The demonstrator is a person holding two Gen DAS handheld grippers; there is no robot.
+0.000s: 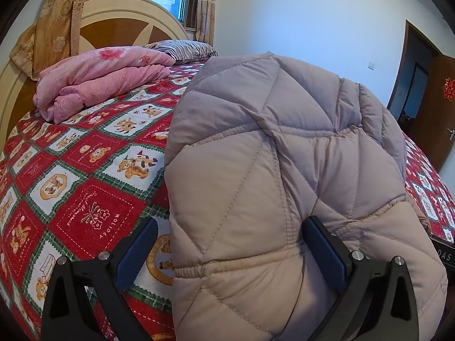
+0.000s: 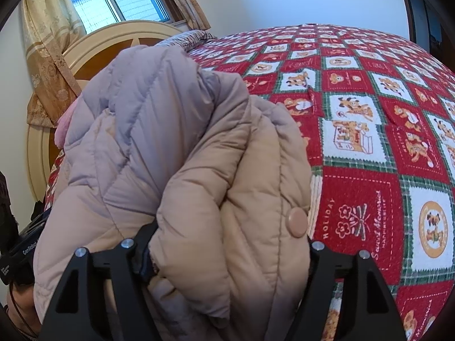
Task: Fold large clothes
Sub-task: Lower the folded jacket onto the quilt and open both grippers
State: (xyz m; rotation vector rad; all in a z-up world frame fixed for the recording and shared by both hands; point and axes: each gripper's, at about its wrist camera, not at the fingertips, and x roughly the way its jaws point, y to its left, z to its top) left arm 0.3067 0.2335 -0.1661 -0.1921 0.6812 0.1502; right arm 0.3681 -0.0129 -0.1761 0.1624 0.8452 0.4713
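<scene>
One quilted beige jacket (image 1: 270, 170) lies bunched and folded over on the bed (image 1: 93, 187), which serves as the landmark here. The bed's red, white and green patchwork cover runs bare to the left of the jacket in the left wrist view, and wide and bare to the right of it in the right wrist view, giving open room on both sides. Toward the head of the bed sit one folded pink quilt (image 1: 99, 82) and one striped pillow (image 1: 184, 47), well apart from the jacket, with the curved headboard (image 1: 119, 14) behind them. Past the far side of the bed stands a brown door (image 1: 438, 108).

The left gripper (image 1: 230, 244) is spread to its widest: one blue pad stands clear over the bed cover beside the jacket's edge, the other rests against the jacket's cloth. The right gripper (image 2: 227, 253) has a thick fold of the jacket, with one round snap button (image 2: 296, 222), between its fingers; its jaws are partly spread, and whether the pads press the cloth I cannot tell.
</scene>
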